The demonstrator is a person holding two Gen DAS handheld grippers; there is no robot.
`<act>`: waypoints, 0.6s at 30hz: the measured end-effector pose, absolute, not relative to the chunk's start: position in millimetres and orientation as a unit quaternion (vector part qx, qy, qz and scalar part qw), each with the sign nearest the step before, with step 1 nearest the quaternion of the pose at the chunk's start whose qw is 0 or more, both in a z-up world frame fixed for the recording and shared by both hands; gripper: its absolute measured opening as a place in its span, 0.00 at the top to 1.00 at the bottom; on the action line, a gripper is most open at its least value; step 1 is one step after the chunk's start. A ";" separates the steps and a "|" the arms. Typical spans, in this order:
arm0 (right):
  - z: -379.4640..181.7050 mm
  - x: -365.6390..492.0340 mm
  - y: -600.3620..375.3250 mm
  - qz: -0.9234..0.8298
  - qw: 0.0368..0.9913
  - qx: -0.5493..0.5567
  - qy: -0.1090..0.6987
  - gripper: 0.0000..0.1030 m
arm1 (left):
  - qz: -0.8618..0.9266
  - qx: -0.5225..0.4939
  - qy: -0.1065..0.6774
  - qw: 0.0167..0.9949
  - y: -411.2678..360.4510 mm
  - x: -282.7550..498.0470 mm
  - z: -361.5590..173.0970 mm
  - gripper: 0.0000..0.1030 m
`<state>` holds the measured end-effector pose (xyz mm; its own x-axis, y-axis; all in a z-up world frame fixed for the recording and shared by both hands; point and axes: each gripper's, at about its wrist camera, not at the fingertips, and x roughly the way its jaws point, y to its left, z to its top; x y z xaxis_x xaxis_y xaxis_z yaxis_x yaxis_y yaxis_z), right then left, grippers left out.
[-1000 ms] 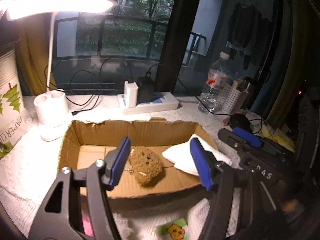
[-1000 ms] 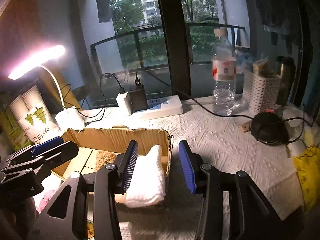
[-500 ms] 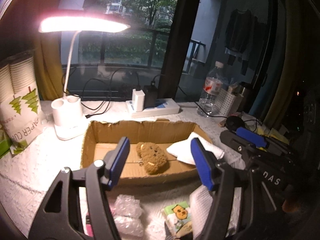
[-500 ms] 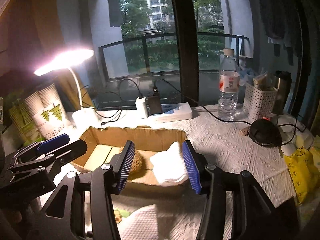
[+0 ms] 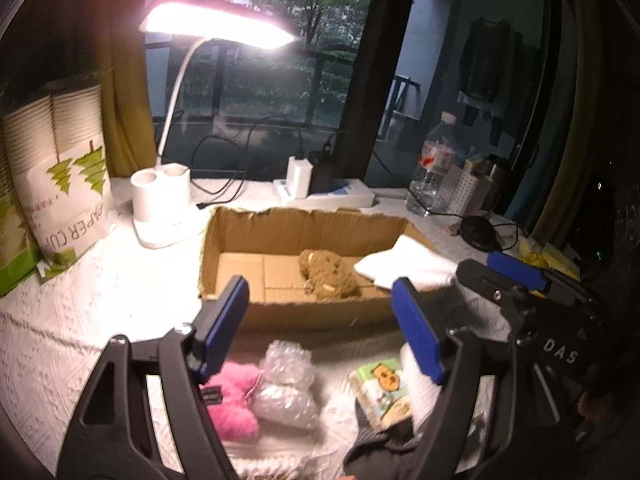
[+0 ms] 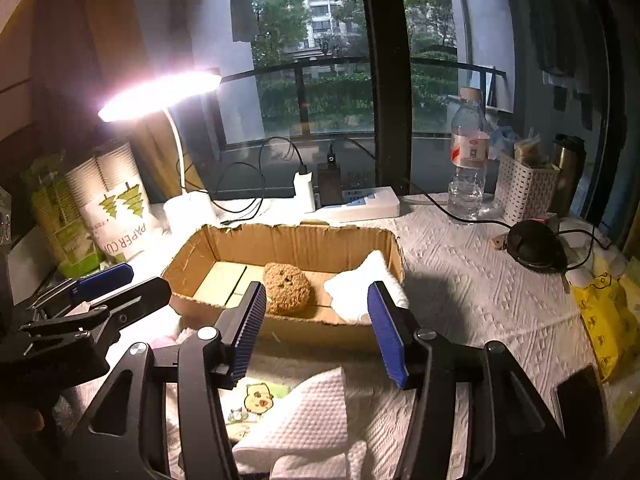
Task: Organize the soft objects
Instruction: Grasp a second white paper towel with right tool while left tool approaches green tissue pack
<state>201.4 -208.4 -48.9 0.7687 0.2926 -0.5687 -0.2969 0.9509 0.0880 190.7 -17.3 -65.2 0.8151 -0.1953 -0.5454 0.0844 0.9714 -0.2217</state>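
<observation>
Tools first: we see the left tool (image 5: pixel 320 320) spread wide, nothing between its blue pads, hovering over the near edge of the table. Right tool (image 6: pixel 316 330) is likewise spread and empty, held just in front of the cardboard box (image 6: pixel 280 324).

Below the left tool, on the white table covering (image 5: pixel 80 320), loose soft items lie apart from the box: a pink plush (image 5: pixel 236 404), touching it a wad of bubble wrap (image 5: pixel 286 388), then a tissue pack with a cartoon face (image 5: pixel 382 390), and beside that a white paper towel (image 6: pixel 304 412) under the right tool. A dark fabric piece (image 5: pixel 380 448) sits at the bottom edge of the left view; we cannot tell what it is.

Further out, the box already holds a brown plush (image 5: pixel 328 270) near the middle of its floor and a folded white cloth (image 5: pixel 404 264) leaning over the right-hand wall. Left half of the box floor is bare.

Progress, as we judge it: two items in, at least four still out on the table, so under halfway. Next pick is probably the pink plush or bubble wrap for the left tool, and the paper towel or tissue pack for the right.

Behind the box: desk lamp (image 5: pixel 164 208) lit, power strip (image 6: pixel 360 204), water bottle (image 6: pixel 468 160), sleeve of paper cups (image 5: pixel 60 172).
</observation>
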 end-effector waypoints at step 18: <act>-89.4 179.8 -205.6 0.165 0.918 -0.002 0.359 0.31 | -0.061 -0.103 0.318 0.940 -5.0 164.6 -91.3 0.27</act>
<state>179.8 -205.6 -89.4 0.6871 0.3019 -0.6608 -0.3054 0.9453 0.1144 164.6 -5.0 -91.3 0.7897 -0.1810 -0.5861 0.0493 0.9711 -0.2336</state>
